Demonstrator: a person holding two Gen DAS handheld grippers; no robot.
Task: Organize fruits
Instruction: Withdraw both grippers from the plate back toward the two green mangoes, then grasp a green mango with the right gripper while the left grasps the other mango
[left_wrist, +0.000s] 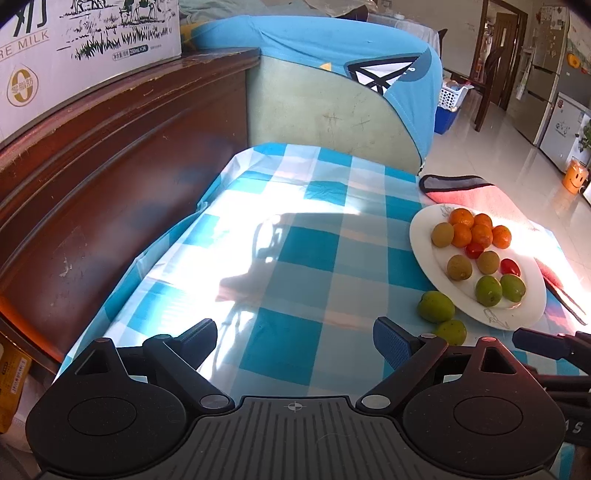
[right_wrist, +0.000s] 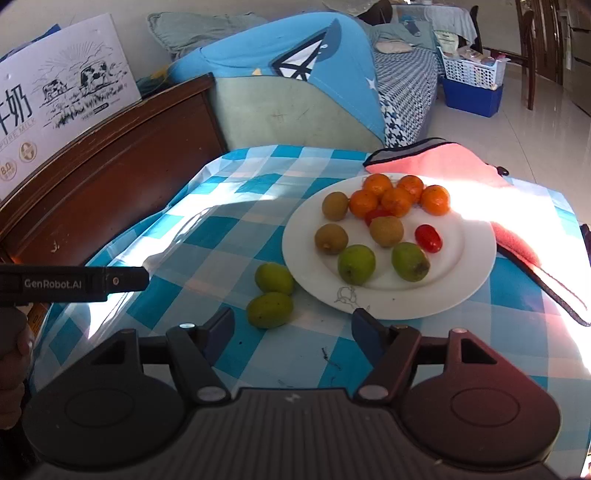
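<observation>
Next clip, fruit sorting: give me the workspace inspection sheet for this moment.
Surface: checked tablecloth, blue and white, strong sun patches.
Job's things: white plate with oranges, brown fruits, green fruits, red tomatoes; two green fruits off the plate beside its rim.
Clutter: pink cloth partly under the plate's far edge.
Grippers: left gripper open, empty; right gripper open, empty.
Cables: nothing seen.
Surroundings: wooden headboard, milk carton box, sofa, tiled floor.

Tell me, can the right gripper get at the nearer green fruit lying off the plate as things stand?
Probably yes. The nearer green fruit lies bare on the tablecloth, just ahead of the right gripper, whose jaws stand apart and empty. Nothing lies between them; the plate sits clear to its right.
</observation>
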